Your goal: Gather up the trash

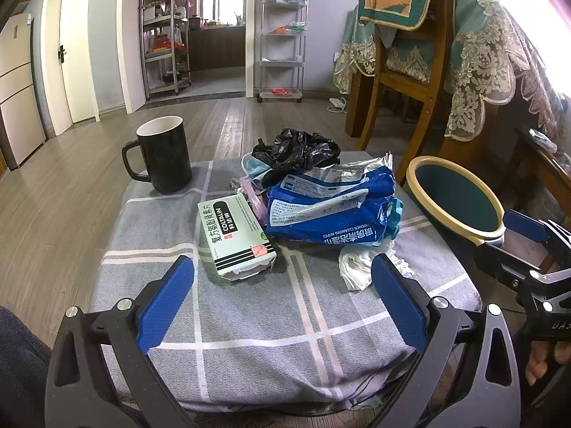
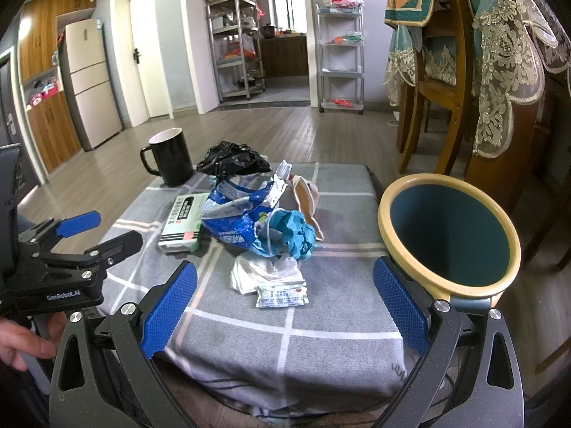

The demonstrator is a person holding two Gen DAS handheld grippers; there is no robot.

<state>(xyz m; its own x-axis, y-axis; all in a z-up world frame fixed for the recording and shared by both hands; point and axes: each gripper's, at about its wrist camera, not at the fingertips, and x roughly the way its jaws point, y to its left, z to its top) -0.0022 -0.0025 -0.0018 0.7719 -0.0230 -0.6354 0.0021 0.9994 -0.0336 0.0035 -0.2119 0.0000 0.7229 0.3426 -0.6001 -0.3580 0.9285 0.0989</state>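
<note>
Trash is heaped on a small table with a grey checked cloth: a green-white medicine box, a blue wipes packet, a black plastic bag and white tissue. My left gripper stands open just short of the box, holding nothing. The right wrist view adds a crumpled teal item and a small sachet beside the tissue. My right gripper is open around that tissue and sachet. A teal bin with a cream rim stands at the table's right edge.
A black mug stands at the table's far left corner. A wooden chair and a lace-covered table are behind the bin. A person's hand holds the left gripper. Wooden floor lies beyond, with metal shelves far off.
</note>
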